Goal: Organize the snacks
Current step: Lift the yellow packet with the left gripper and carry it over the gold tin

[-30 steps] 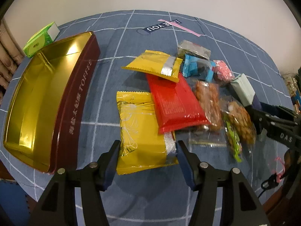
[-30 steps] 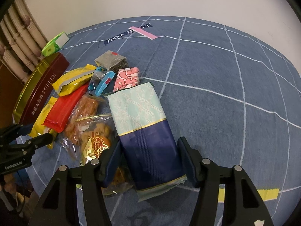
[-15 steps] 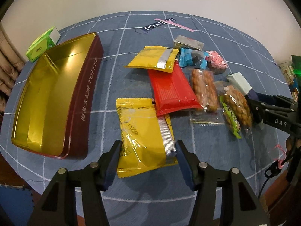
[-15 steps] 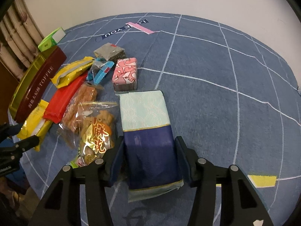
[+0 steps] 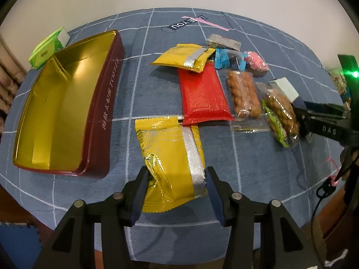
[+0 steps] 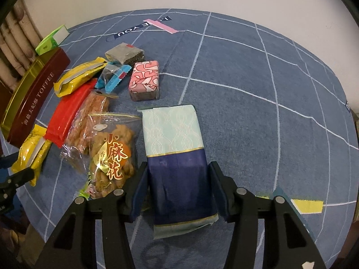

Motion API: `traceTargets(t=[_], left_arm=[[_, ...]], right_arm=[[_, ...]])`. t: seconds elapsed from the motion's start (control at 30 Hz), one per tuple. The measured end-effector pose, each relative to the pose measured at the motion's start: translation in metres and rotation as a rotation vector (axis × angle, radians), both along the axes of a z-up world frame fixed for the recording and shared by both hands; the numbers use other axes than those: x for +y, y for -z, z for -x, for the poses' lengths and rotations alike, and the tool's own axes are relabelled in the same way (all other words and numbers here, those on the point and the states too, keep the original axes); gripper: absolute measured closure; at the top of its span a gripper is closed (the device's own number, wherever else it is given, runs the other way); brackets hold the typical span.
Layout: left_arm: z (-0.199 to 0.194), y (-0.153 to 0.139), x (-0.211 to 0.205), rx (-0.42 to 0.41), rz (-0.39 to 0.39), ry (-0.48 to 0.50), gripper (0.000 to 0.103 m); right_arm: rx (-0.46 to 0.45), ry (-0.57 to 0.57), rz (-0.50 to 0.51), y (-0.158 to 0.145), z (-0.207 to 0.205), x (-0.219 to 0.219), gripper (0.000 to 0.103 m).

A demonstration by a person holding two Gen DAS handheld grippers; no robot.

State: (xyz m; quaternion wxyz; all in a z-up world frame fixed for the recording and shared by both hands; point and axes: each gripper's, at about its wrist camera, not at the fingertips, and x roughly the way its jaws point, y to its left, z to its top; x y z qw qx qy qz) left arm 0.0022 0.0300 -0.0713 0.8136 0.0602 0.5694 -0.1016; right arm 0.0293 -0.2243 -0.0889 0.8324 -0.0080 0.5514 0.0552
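A yellow snack packet point(image 5: 166, 148) with a silver seal lies between the jaws of my left gripper point(image 5: 176, 186). The jaws are closing, both pads press its sides, and the foil crumples at the left pad. Left of it stands the open gold-lined toffee tin point(image 5: 105, 112). My right gripper point(image 6: 179, 186) is shut on the navy end of a mint-and-navy packet point(image 6: 172, 134), whose mint end points away from me. From the left wrist view, the right gripper point(image 5: 318, 121) shows at the right end of the snack row.
Loose snacks lie between the grippers: a red packet point(image 5: 204, 94), a second yellow packet point(image 5: 184, 57), a clear bag of fried twists point(image 6: 112, 152), a pink patterned block point(image 6: 144, 79) and a blue candy point(image 6: 114, 76). A green box point(image 5: 48, 47) sits behind the tin. The table's edge runs close below both grippers.
My left jaws have narrowed onto the yellow packet, which now crumples. The mint-and-navy packet has drawn back from the pink block with my right gripper.
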Motion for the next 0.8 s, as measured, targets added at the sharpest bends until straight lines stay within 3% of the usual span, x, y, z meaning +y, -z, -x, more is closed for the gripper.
traceTargets(t=[0.33,0.47,0.63,0.8], left_arm=[[-0.011,0.017,0.002,0.075,-0.022,-0.064,0.039],[-0.015,0.02,-0.002,0.085,-0.039,-0.062,0.039],[-0.013,0.016,-0.004,0.061,-0.052,-0.032,0.05],[-0.008,0.012,-0.005,0.054,-0.057,-0.021,0.051]], right_arm=[[0.005,-0.005,0.001,0.0,-0.001,0.0,0.051],[0.007,-0.006,0.006,0.0,-0.001,0.0,0.053],[0.009,-0.012,0.014,0.0,-0.002,0.002,0.054],[0.0,0.011,0.016,0.0,0.0,0.002,0.054]])
